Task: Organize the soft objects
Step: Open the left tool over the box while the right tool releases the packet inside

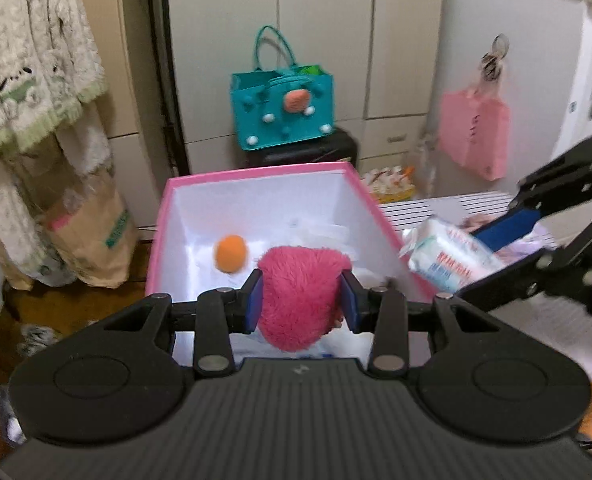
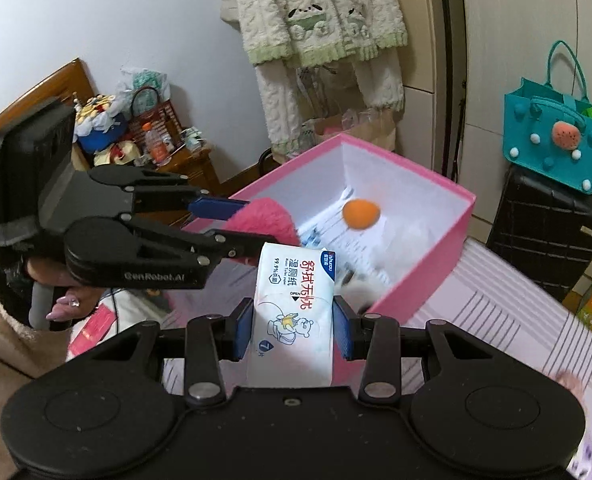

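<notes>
My left gripper (image 1: 302, 302) is shut on a fluffy pink plush (image 1: 300, 296), held over the near rim of an open pink box (image 1: 256, 170) with a white inside. An orange ball (image 1: 231, 253) lies in the box among white packets. From the right, my right gripper (image 1: 492, 258) comes in shut on a white wet-wipe pack (image 1: 448, 260). In the right wrist view that right gripper (image 2: 293, 330) squeezes the wipe pack (image 2: 292, 312) just short of the pink box (image 2: 416, 288); the left gripper (image 2: 236, 226) holds the pink plush (image 2: 270, 220) at the box's left edge, with the orange ball (image 2: 361, 214) inside.
The box sits on a bed with a striped pink-and-white sheet (image 2: 496, 320). A teal felt bag (image 1: 282, 108) rests on a black suitcase (image 2: 548, 232) behind. Fleece clothes (image 2: 320, 20) hang at the wardrobe; a pink bag (image 1: 474, 136) hangs right. A cluttered wooden bedside stand (image 2: 176, 160) is left.
</notes>
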Demonstrator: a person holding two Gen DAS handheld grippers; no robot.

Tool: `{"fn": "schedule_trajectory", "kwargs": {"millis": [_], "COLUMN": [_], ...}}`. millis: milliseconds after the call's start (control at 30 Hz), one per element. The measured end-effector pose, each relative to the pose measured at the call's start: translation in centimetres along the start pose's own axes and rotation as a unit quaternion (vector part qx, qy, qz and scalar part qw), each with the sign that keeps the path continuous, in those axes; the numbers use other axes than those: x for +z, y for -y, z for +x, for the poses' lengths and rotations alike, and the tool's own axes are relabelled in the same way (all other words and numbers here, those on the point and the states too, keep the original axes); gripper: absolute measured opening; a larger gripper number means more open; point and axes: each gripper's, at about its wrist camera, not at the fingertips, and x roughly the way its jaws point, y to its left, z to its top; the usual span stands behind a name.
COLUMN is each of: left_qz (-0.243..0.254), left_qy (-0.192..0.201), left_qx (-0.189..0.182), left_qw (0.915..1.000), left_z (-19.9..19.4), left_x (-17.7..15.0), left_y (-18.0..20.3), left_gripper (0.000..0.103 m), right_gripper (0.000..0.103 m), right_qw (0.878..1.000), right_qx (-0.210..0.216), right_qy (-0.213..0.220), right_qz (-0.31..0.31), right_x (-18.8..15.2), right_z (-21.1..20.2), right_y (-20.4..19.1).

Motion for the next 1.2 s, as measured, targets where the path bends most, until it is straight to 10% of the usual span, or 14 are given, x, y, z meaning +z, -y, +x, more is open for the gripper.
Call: {"fn": "schedule_trajectory", "kwargs": {"millis": [833,1067,1200], "left_qz": [0.102,0.127,0.123], "left_qy": [-0.129,-0.132,-0.116], "left_qx": [0.055,0.076,0.062], "left_qw": [0.9849,0.9803,0.9837], "left_z": [11.3,12.8,11.6], "left_x": [3.7,3.9,3.6], "left_y": [-2.3,-2.2,-2.6], "left_gripper": [0.039,0.077,0.078], "right_gripper": [0.046,0.058,0.063], "right_qw": [0.993,0.992,0.994], "right_qx": [-0.053,-0.064,-0.071], "right_qy": [-0.09,-0.08,-0.051], "right_qz": [-0.063,-0.073,-0.068], "right_x": [7.1,7.4,7.0], "right_z": [13.0,13.5,11.5], "right_y": [4.8,5.6,5.1]}}
